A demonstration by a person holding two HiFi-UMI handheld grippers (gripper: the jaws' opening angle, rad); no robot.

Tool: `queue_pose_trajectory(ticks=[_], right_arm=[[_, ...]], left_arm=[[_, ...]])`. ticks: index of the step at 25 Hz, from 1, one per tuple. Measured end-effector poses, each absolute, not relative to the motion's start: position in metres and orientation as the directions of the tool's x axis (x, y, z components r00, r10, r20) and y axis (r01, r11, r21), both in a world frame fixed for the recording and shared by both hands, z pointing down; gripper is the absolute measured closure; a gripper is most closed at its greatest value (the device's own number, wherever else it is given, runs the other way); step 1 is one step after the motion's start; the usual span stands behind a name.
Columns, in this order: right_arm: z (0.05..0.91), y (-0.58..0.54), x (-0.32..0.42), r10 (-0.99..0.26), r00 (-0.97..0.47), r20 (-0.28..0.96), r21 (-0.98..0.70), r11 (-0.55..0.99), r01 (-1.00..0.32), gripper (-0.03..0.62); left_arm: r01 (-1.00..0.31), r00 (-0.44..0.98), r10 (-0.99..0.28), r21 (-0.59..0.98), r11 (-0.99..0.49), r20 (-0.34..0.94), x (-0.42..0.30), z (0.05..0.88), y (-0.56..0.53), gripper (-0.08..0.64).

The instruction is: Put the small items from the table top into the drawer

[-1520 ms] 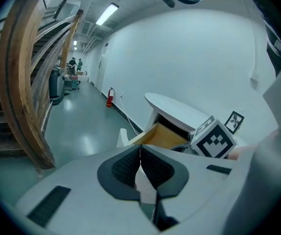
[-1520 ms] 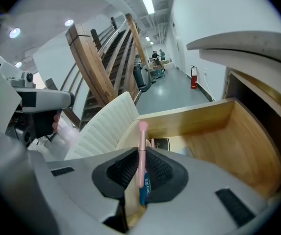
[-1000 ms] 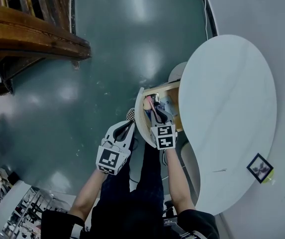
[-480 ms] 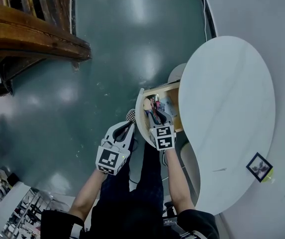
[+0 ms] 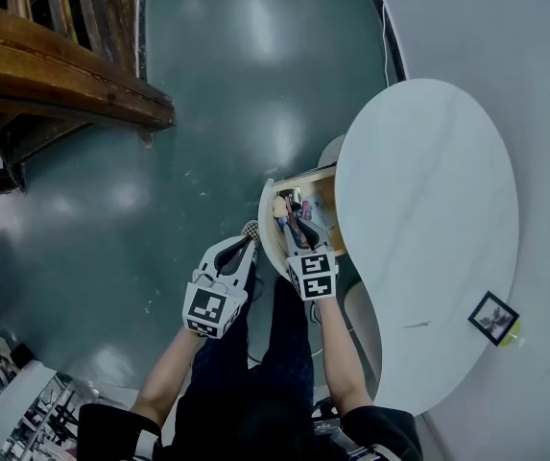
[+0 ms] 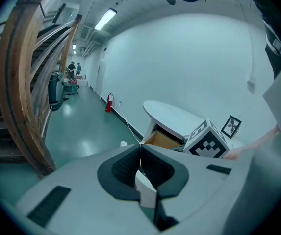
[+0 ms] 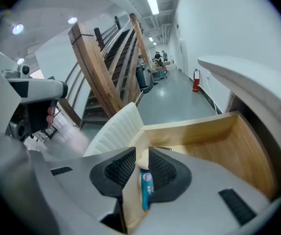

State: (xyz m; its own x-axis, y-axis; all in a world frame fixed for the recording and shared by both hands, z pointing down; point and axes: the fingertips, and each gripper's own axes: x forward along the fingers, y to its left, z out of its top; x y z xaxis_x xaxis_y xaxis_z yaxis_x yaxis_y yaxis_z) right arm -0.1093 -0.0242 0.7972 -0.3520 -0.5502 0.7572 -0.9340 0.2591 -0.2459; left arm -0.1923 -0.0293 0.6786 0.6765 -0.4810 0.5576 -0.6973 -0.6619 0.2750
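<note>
The wooden drawer point(image 5: 313, 173) stands pulled out from under the white oval table point(image 5: 428, 190), its ribbed white front point(image 5: 267, 233) toward me. Several small colourful items lie inside. My right gripper point(image 5: 290, 217) hovers over the drawer. Its jaws have just opened a little and stand slightly apart, gripping nothing. Through the gap in the right gripper point(image 7: 141, 153) view I see the drawer front's edge and a blue tube point(image 7: 145, 187) lying below. My left gripper point(image 5: 251, 242) hangs left of the drawer front over the floor. The left gripper point(image 6: 140, 148) has its tips touching, with nothing seen held.
A small framed picture point(image 5: 493, 317) stands at the table's near right edge. A wooden staircase point(image 5: 54, 65) rises at the far left over the green floor point(image 5: 217, 113). A red fire extinguisher point(image 6: 109, 102) stands by the white wall. The person's legs are below the grippers.
My right gripper has lifted a little away from the drawer's contents. The left gripper has stayed almost where it was, beside the drawer front.
</note>
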Motion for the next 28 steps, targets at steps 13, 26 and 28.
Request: queue_pose_trajectory(ticks=[13, 26, 28], right_arm=[[0.660, -0.038, -0.087, -0.740, -0.280, 0.612, -0.200, 0.198, -0.960, 0.540], [0.497, -0.028, -0.062, -0.892, -0.180, 0.414, -0.114, 0.145, -0.983, 0.554], [0.470, -0.020, -0.058, -0.914, -0.163, 0.372, -0.097, 0.136, -0.986, 0.554]], left_arm=[[-0.641, 0.731, -0.502, 0.214, -0.737, 0.462, -0.173, 0.585, -0.040, 0.540], [-0.589, 0.781, -0.530, 0.108, -0.801, 0.330, -0.161, 0.461, -0.051, 0.540], [-0.581, 0.790, -0.531, 0.097, -0.808, 0.308, -0.161, 0.440, -0.048, 0.540]])
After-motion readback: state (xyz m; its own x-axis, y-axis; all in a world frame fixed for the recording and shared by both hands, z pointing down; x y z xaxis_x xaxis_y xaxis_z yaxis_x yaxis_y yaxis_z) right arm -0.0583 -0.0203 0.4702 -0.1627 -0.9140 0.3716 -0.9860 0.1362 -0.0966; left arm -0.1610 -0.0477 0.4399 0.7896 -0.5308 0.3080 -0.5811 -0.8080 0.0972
